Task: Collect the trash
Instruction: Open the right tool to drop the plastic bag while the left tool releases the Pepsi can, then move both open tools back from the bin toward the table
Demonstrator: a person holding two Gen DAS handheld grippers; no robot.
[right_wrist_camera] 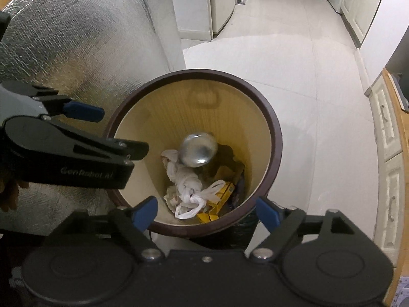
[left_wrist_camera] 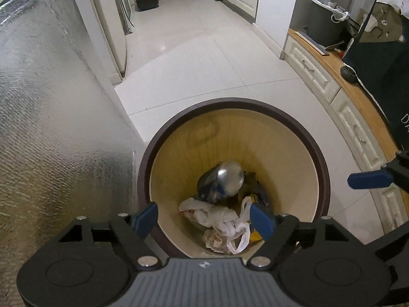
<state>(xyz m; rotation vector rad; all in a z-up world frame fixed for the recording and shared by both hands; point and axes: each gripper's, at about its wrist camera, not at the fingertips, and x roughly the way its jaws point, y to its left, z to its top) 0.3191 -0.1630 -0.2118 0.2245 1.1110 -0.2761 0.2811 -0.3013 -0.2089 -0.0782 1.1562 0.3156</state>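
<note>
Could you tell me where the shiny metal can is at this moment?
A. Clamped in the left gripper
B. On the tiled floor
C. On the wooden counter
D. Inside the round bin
D: the can shows within the bin, above the white plastic bag.

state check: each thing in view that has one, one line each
left hand-held gripper: open, nothing between its fingers
right hand-held gripper: open, nothing held
trash bin: upright, no lid, partly filled
silver can: blurred, inside the bin
white plastic bag: crumpled in the bin
yellow box: in the bin, part covered
</note>
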